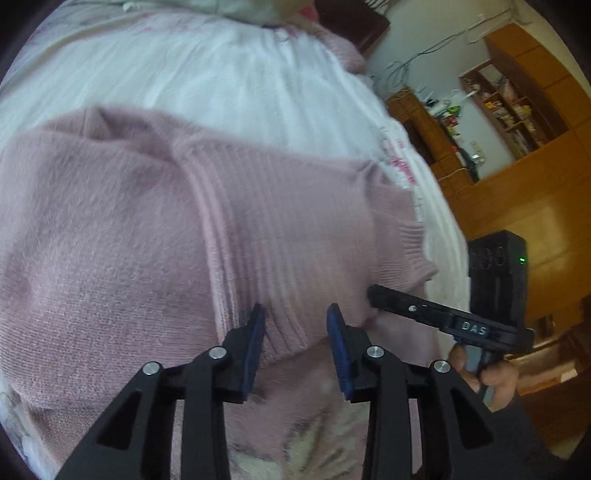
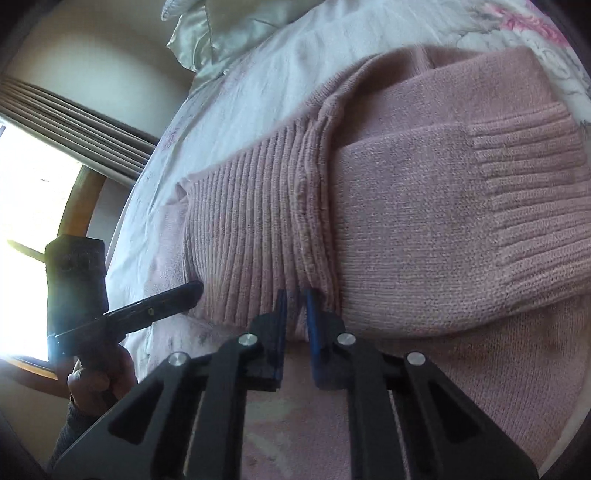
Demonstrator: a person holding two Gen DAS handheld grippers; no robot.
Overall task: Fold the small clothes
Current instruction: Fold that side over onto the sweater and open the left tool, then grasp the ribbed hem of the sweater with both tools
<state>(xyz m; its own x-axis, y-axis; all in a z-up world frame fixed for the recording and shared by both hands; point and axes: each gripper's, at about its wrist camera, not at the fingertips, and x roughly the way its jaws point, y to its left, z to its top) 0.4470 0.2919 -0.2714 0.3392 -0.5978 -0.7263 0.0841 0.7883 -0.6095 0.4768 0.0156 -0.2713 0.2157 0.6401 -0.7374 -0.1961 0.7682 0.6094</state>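
On the bed [image 1: 229, 77] the pink sweater [image 1: 110, 236] lies partly folded before us, our left gripper [image 1: 295, 332] with fingers apart over its ribbed hem, the right gripper [image 2: 295, 317] seemingly pinching that hem, so we should lift both evenly.

the bed [image 1: 229, 85], under a pale floral sheet [image 2: 236, 99], carries a pink knit sweater [image 1: 147, 229] directly ahead of both tools, with a pillow [image 2: 221, 33] beyond it.

Black fingers [image 1: 258, 343] with blue pads; silver screws; seemingly dark sleeve [image 2: 70, 435].
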